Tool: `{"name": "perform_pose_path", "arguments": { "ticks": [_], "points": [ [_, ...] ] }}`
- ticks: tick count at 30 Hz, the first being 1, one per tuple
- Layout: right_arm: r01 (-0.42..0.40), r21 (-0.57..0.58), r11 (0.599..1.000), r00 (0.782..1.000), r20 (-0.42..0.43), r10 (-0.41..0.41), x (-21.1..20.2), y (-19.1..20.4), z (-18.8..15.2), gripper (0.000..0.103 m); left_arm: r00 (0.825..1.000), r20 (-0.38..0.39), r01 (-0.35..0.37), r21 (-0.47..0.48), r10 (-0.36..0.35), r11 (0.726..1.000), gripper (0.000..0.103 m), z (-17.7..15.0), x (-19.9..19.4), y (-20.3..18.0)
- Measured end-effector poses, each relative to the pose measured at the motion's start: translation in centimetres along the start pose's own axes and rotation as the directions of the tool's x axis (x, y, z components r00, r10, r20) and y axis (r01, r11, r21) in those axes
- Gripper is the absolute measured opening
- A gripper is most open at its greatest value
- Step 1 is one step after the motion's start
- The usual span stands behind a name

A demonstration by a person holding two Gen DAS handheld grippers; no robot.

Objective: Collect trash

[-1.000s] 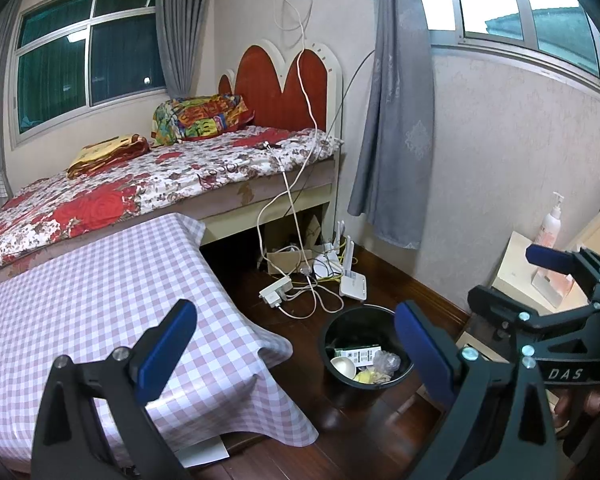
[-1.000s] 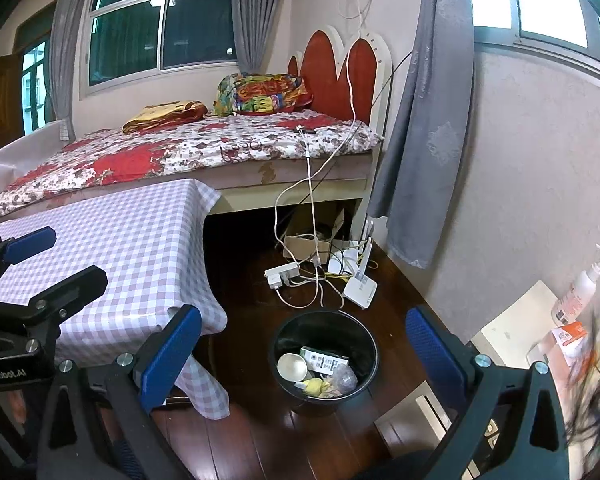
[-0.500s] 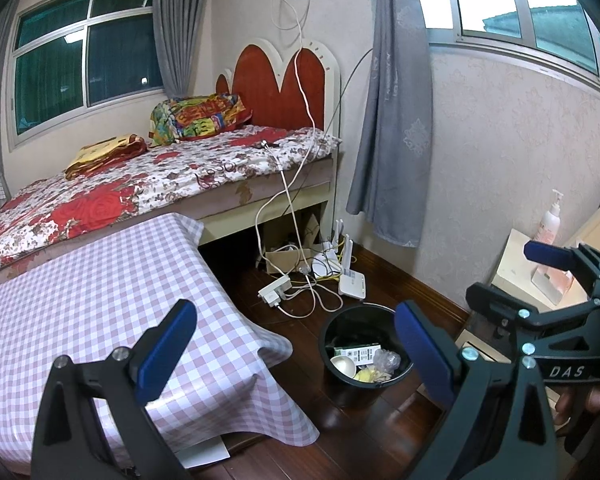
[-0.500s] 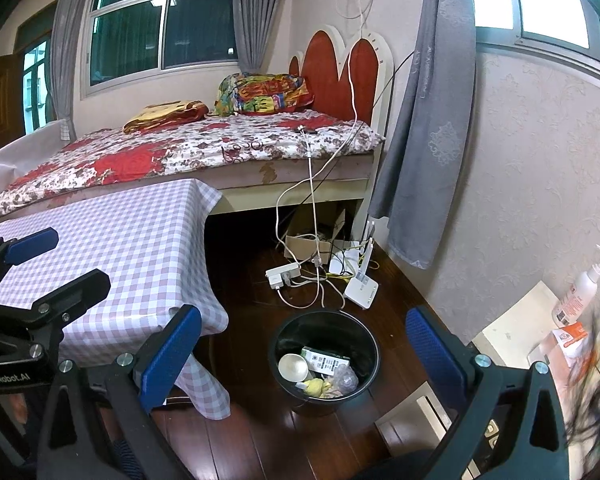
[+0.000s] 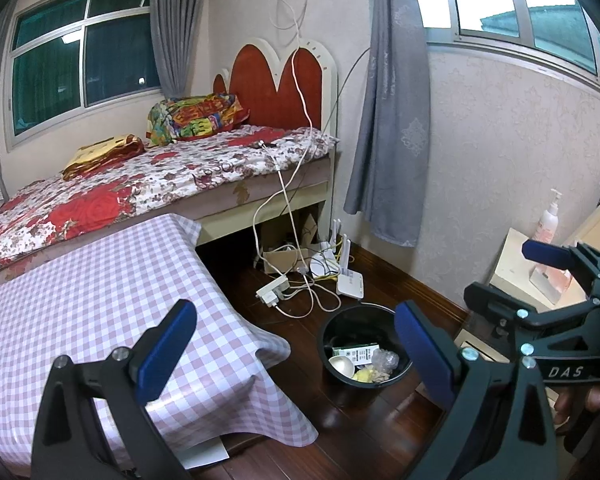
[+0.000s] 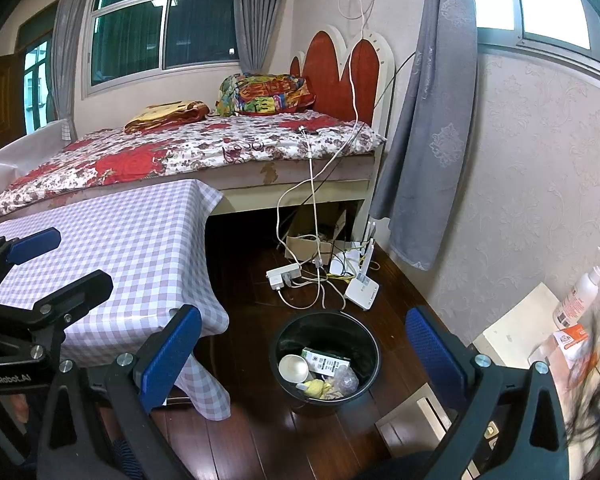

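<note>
A black trash bin (image 5: 340, 322) stands on the dark wood floor and also shows in the right wrist view (image 6: 374, 344). Inside lie a white bowl (image 6: 293, 367), a green-and-white box (image 6: 326, 361), crumpled clear plastic (image 6: 346, 381) and a yellow scrap (image 6: 316, 389). My left gripper (image 5: 296, 344) is open and empty, held above the floor beside the table corner. My right gripper (image 6: 304, 354) is open and empty, high above the bin. Each gripper shows at the edge of the other's view, the right one (image 5: 540, 280) and the left one (image 6: 40, 264).
A table with a purple checked cloth (image 5: 80, 288) stands at the left, a floral bed (image 5: 140, 184) behind it. A power strip (image 5: 274, 290), router (image 5: 350, 280) and white cables lie on the floor past the bin. A cream cabinet (image 6: 516, 320) with a lotion bottle (image 6: 580, 292) stands at the right.
Both views have shifted very slightly. The grippers stay open and empty, and the bin and its contents have not moved.
</note>
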State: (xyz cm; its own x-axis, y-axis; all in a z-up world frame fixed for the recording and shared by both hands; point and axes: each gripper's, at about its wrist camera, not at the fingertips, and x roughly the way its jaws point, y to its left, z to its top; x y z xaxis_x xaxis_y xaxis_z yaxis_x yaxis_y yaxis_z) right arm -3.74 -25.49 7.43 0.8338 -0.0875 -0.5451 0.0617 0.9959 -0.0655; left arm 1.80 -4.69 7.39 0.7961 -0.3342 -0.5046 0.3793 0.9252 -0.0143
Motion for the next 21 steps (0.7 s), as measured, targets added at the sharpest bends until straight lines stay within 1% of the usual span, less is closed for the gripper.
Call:
{"name": "perform_pose_path", "arguments": {
  "ticks": [21],
  "points": [
    [-0.008, -0.004, 1.0, 1.0, -0.002, 0.008, -0.11, 0.14, -0.13, 0.103, 1.0, -0.01, 0.021, 0.009, -0.021, 1.0, 0.101, -0.12, 0.0, 0.36]
  ]
}}
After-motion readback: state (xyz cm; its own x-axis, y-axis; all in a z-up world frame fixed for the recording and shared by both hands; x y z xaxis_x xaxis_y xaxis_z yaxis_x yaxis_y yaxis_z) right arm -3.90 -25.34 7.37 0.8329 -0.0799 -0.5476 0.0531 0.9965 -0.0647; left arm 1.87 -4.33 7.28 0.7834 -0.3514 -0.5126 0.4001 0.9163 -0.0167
